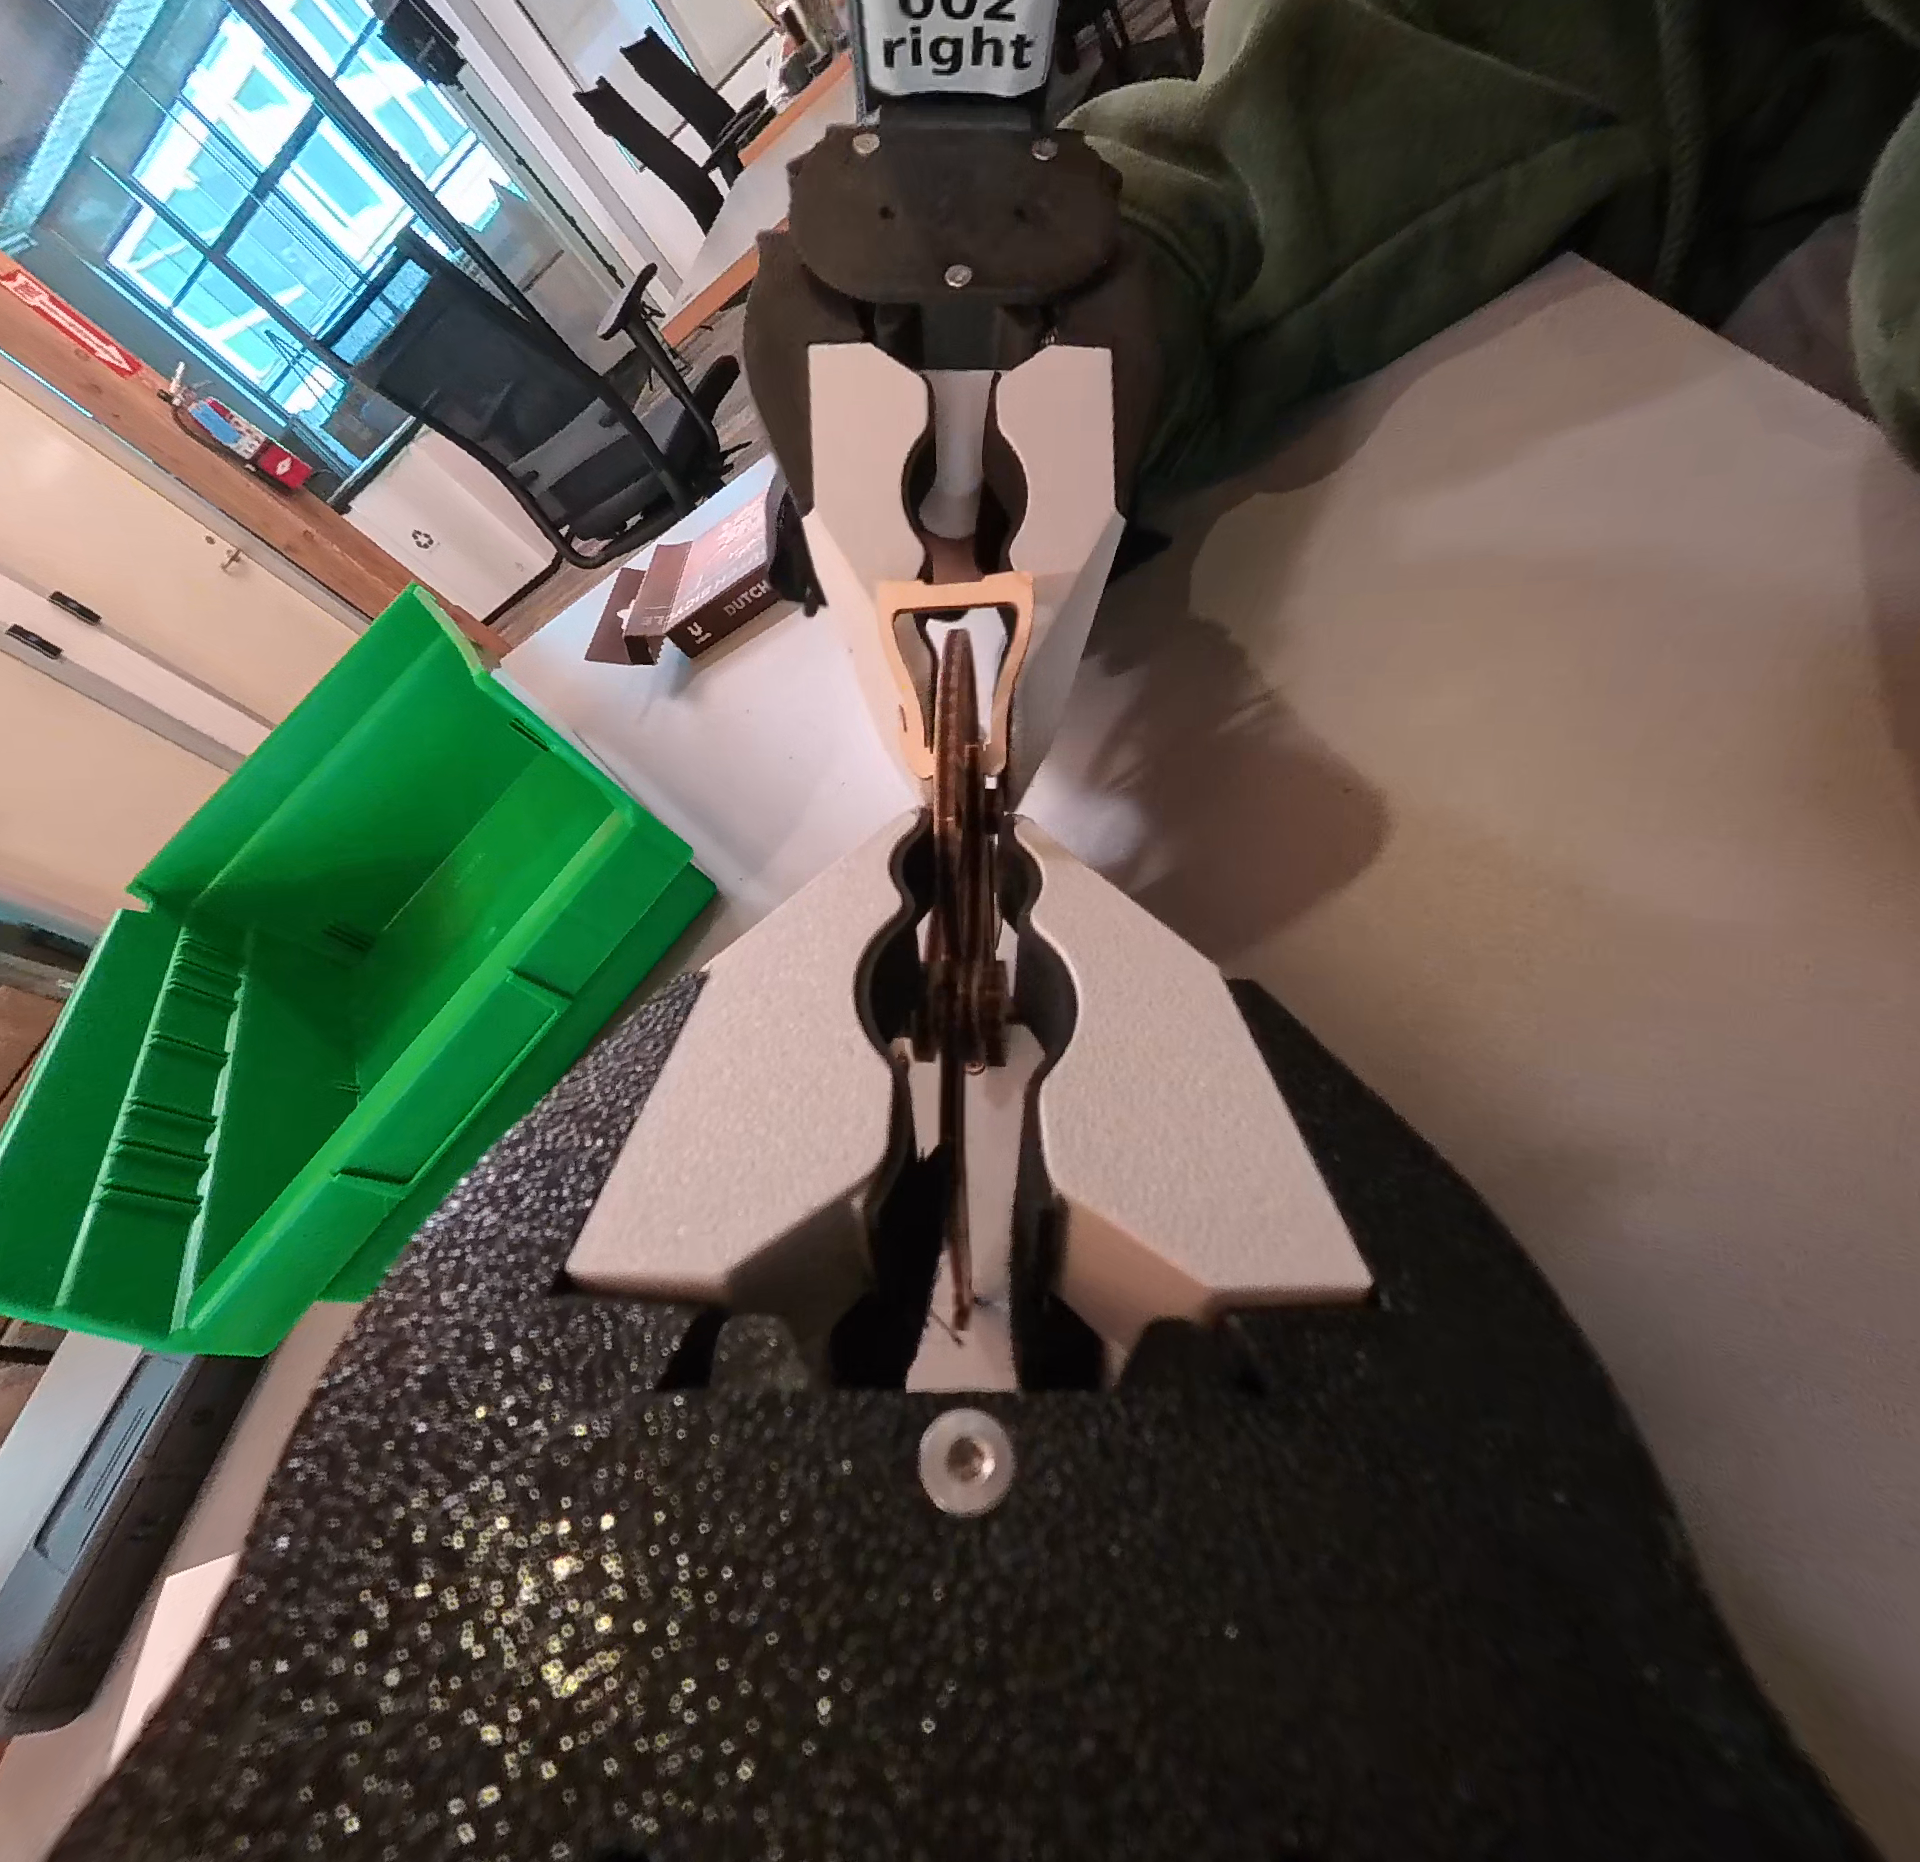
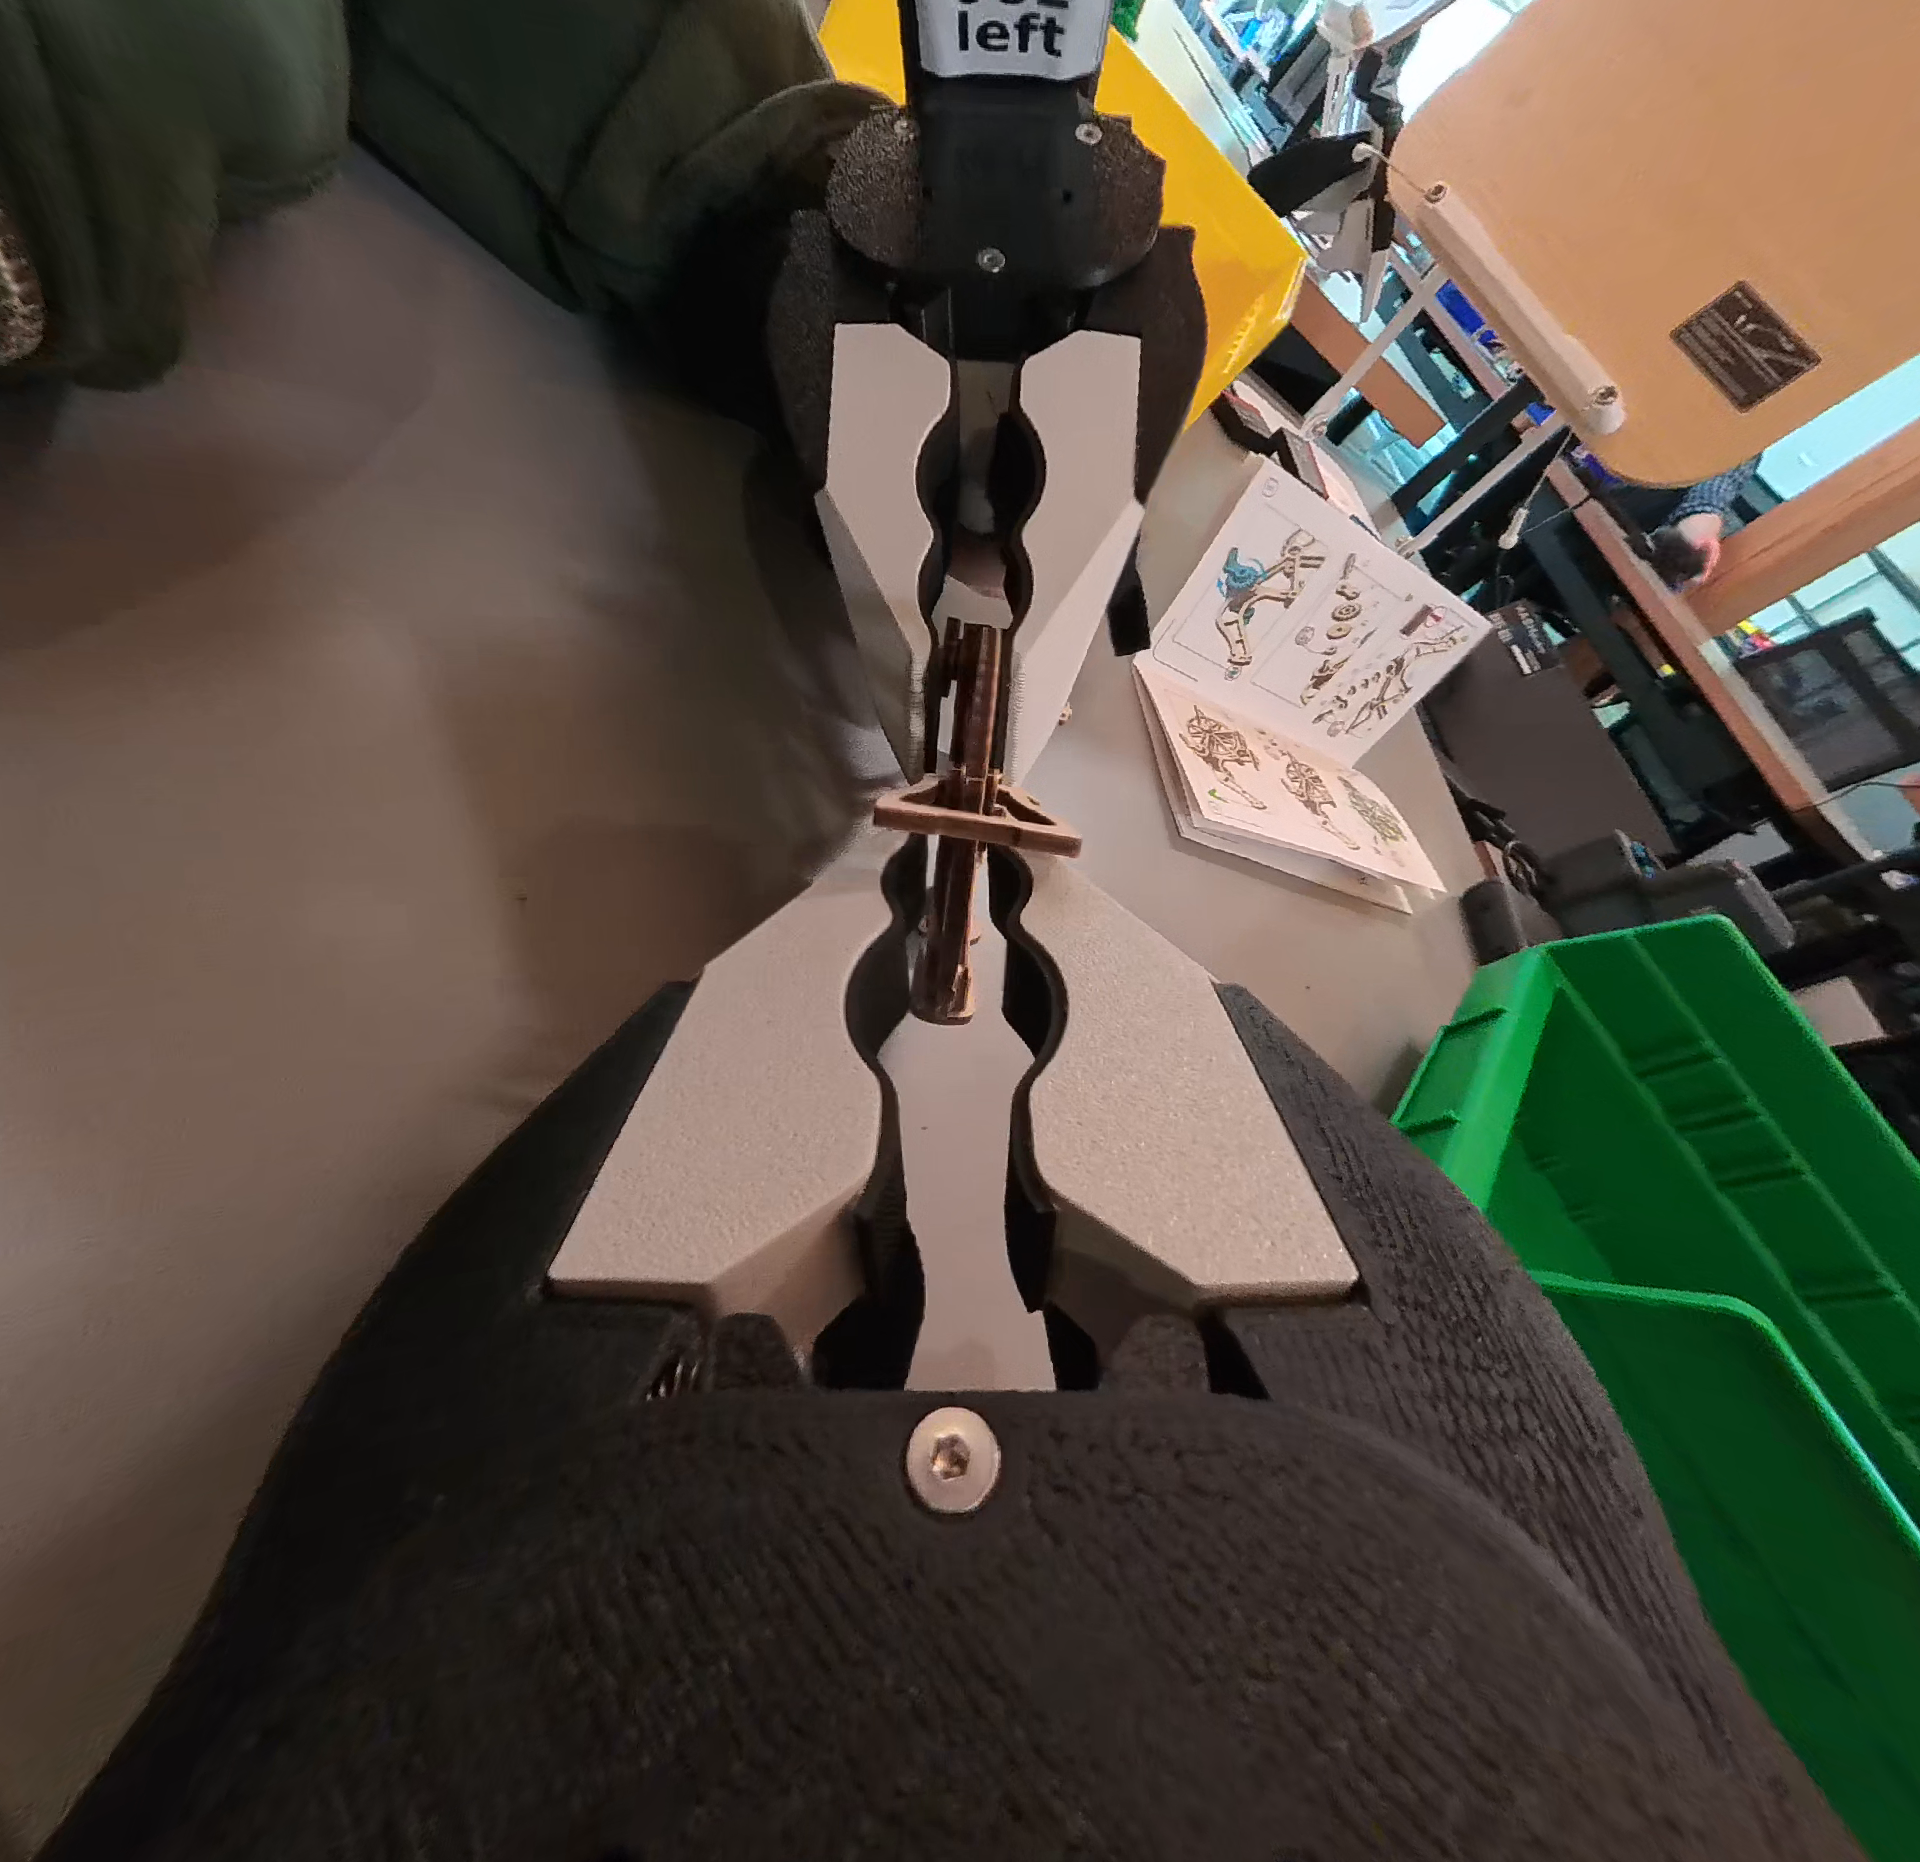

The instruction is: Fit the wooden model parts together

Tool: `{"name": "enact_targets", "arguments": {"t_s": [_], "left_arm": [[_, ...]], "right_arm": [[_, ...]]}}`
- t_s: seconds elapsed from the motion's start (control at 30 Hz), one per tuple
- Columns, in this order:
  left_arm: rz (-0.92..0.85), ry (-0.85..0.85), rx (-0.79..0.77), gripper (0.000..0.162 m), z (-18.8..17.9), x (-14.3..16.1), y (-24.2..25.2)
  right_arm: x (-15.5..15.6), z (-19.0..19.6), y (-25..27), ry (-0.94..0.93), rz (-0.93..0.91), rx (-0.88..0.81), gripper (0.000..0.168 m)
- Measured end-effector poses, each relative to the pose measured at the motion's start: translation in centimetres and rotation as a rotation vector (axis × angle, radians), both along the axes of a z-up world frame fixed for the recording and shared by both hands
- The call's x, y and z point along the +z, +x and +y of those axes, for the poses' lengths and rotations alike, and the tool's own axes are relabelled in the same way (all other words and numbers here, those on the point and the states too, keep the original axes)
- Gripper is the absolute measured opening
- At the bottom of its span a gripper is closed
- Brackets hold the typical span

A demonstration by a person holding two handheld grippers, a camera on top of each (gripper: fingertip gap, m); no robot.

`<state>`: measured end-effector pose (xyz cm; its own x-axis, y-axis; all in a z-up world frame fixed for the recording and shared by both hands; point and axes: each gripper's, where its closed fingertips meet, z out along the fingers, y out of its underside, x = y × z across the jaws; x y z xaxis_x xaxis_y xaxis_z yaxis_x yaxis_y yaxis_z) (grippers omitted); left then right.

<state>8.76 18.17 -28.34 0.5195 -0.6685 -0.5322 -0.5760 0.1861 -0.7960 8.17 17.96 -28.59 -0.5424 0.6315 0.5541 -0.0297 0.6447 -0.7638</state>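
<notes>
My two grippers face each other tip to tip above the white table [image 1: 1558, 773]. My left gripper [image 1: 961, 825] is shut on a dark brown wooden gear assembly [image 1: 958, 919], seen edge-on between its pale fingers. My right gripper [image 1: 961, 763] is shut on a light wooden frame piece [image 1: 956, 597], and the dark assembly reaches into the frame's opening. In the right wrist view the right gripper [image 2: 954, 862] holds the light frame [image 2: 1023, 830] at its tips. The dark assembly [image 2: 948, 960] runs from the left gripper [image 2: 956, 773] through the frame into the gap between the right fingers.
A green plastic bin [image 1: 364, 981] stands at the left, also in the right wrist view [image 2: 1714, 1189]. An open instruction booklet [image 2: 1299, 690] and a brown box [image 1: 707, 586] lie on the table. A person's green sleeve [image 1: 1455, 202] is close behind the right gripper. Both grippers' tips are close together, under 4 cm apart.
</notes>
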Motion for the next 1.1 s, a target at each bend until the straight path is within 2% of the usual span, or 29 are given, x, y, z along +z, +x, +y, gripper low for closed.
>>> {"name": "enact_targets", "arguments": {"t_s": [0.2,0.37,0.6,1.1], "left_arm": [[0.041,0.039,0.000,0.010,-0.08,-0.14,-0.11],[0.036,0.023,0.001,0.022,0.04,-0.31,-0.31],[0.088,0.046,0.000,0.013,0.07,-0.73,-0.10],[0.139,0.065,0.011,0.012,0.07,-0.93,-0.06]], "right_arm": [[-0.16,0.00,-0.14,-0.013,-0.011,-0.002,0.006],[-0.20,-0.14,-0.09,-0.017,-0.013,0.006,0.006],[-0.23,-0.42,-0.05,-0.027,-0.018,0.018,0.006],[-0.46,-0.36,-0.10,0.054,-0.004,0.001,0.006]]}}
